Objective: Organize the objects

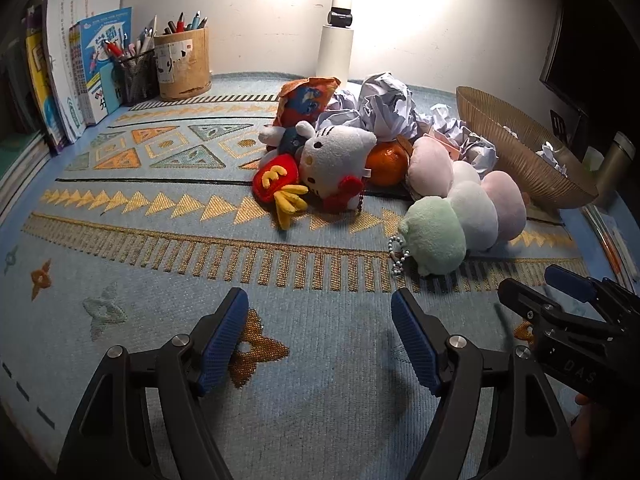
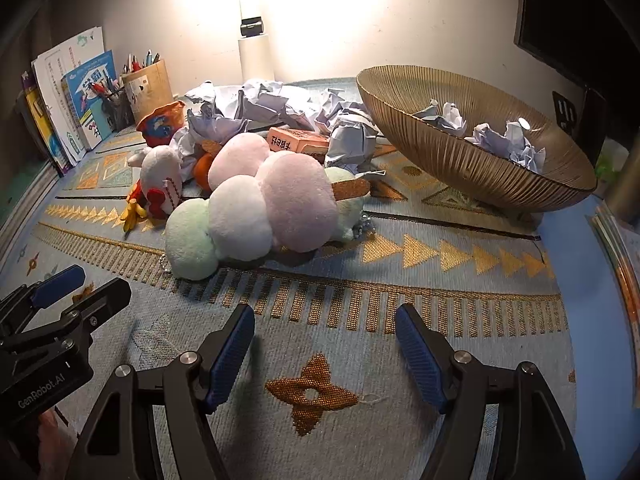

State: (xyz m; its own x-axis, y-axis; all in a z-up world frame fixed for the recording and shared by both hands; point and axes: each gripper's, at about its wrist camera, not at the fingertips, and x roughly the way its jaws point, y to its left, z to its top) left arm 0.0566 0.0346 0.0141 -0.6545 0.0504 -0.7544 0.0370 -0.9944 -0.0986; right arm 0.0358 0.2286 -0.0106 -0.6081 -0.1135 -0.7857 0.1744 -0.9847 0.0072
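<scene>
**Plush pile ahead of two spread grippers**

Where the pile lies mid-table: pastel dumpling plush [image 2: 256, 216] nearest, green end toward the camera, resting on the patterned cloth [image 2: 400, 360] just beyond the right gripper [image 2: 325, 354], up and left of its tips. Seen from the left wrist, same plush [image 1: 464, 216] ahead and right of the left gripper [image 1: 318, 340], well apart from it. Behind it, touching: white cat plush [image 1: 332, 160], red fries plush [image 1: 276, 184] against its front, an orange [image 1: 386, 164] wedged between cat and dumplings. Further back, snack bag [image 1: 304, 100], small orange box [image 2: 298, 140] and crumpled paper balls [image 1: 386, 104]. Off right, ribbed brown bowl [image 2: 460, 152], tilted, holding more paper balls [image 2: 508, 140]. Far left against the wall, pen holders [image 1: 182, 64] and upright books [image 1: 80, 72]. Both grippers released, jaws spread wide, nothing between them, hovering low over bare cloth side by side.
</scene>
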